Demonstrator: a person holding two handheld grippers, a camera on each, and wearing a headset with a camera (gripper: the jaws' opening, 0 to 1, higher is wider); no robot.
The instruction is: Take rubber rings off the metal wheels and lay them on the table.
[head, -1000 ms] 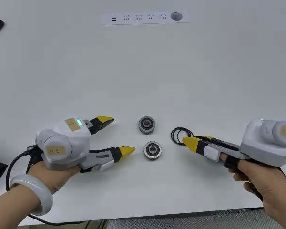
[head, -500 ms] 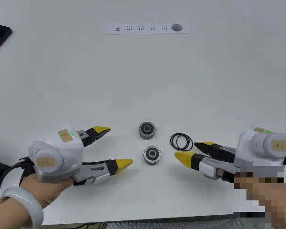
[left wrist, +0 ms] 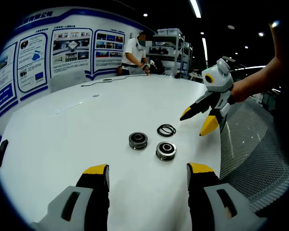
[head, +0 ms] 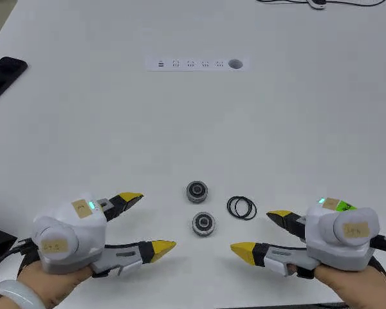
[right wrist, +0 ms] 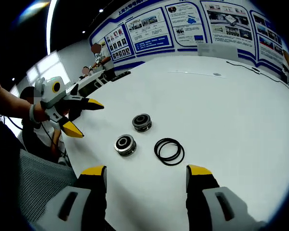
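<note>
Left gripper (head: pixel 153 220): wide open, folks, nothing between the yellow tips, low over the near left of the table (head: pixel 296 129), pointing right at the wheels.
Right gripper (head: pixel 254 230): spread just as wide and empty, at the near right, tips aimed left at the same spot.
Rubber rings (head: pixel 242 207): two thin black loops, overlapping, flat on the table just right of the wheels, near the right gripper's far tip but clear of it.
Far wheel (head: pixel 197 191): flat on its side, dead centre between the two grippers.
Near wheel (head: pixel 204 224): right in front of the far one, close but not touching; neither gripper is on it.
Wheel rims: dark all round; I cannot tell from here whether rubber sits on them.
Far side: a white power strip (head: pixel 194 64) in the middle, a black phone (head: pixel 5 78) off at the far left.
</note>
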